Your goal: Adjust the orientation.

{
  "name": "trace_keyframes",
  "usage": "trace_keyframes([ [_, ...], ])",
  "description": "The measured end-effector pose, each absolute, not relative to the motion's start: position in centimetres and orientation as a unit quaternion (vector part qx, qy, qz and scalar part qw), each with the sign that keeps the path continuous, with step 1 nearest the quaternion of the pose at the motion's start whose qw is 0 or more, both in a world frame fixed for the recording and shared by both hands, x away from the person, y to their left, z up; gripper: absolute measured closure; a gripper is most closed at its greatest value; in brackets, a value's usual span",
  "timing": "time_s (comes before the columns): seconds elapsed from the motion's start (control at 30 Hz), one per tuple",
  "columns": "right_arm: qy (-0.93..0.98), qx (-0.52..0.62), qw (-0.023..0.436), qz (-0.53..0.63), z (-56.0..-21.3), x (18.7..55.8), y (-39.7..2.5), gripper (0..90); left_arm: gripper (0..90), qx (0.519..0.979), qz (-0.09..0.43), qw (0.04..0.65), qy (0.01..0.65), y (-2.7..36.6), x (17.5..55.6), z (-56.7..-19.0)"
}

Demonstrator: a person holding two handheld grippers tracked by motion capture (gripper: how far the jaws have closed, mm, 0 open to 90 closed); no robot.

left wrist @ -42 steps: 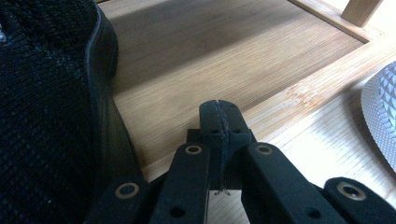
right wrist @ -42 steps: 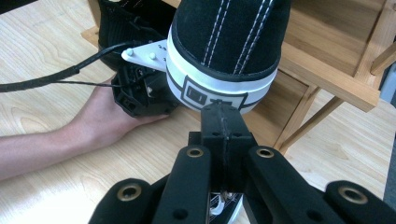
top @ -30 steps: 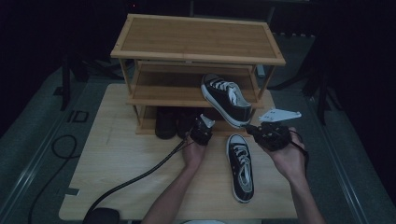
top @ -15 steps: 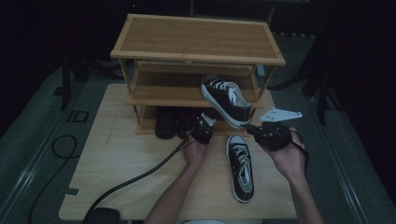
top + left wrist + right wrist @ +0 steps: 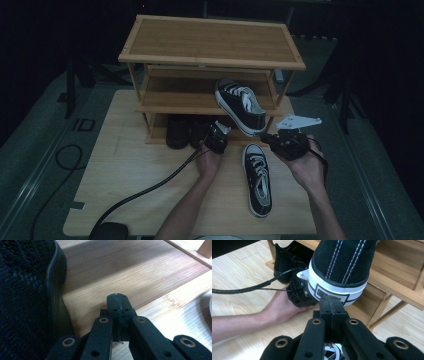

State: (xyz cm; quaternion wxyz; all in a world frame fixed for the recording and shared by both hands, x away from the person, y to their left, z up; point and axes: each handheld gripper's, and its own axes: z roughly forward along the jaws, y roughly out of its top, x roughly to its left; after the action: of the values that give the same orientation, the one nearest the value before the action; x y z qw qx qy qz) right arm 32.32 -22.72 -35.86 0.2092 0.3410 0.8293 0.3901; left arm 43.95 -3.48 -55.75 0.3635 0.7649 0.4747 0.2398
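Observation:
A black-and-white sneaker (image 5: 242, 105) leans tilted at the middle shelf of the wooden shoe rack (image 5: 210, 45), toe inward, heel hanging out over the front edge. My right gripper (image 5: 267, 137) is shut, and in the right gripper view its tips (image 5: 331, 300) press against the white sole band under that sneaker's heel (image 5: 342, 262). Its mate (image 5: 257, 177) lies flat on the table between my hands. My left gripper (image 5: 216, 129) is shut and empty (image 5: 117, 296), low over the bottom shelf board beside a black knit shoe (image 5: 22, 302).
Two black shoes (image 5: 177, 132) stand on the bottom shelf, left of my left gripper. The left gripper's cable (image 5: 150, 185) trails across the table (image 5: 125, 165) toward the front left. The rack's top shelf is bare. Dark floor surrounds the table.

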Motion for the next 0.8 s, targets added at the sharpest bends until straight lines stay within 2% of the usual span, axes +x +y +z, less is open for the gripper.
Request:
trace_keyframes([
  [0.8,0.836,0.320,0.219,0.388,-35.5,33.2,-20.6,90.0,90.0,0.763,0.239,0.361,0.480,-3.5,44.0,-55.8],
])
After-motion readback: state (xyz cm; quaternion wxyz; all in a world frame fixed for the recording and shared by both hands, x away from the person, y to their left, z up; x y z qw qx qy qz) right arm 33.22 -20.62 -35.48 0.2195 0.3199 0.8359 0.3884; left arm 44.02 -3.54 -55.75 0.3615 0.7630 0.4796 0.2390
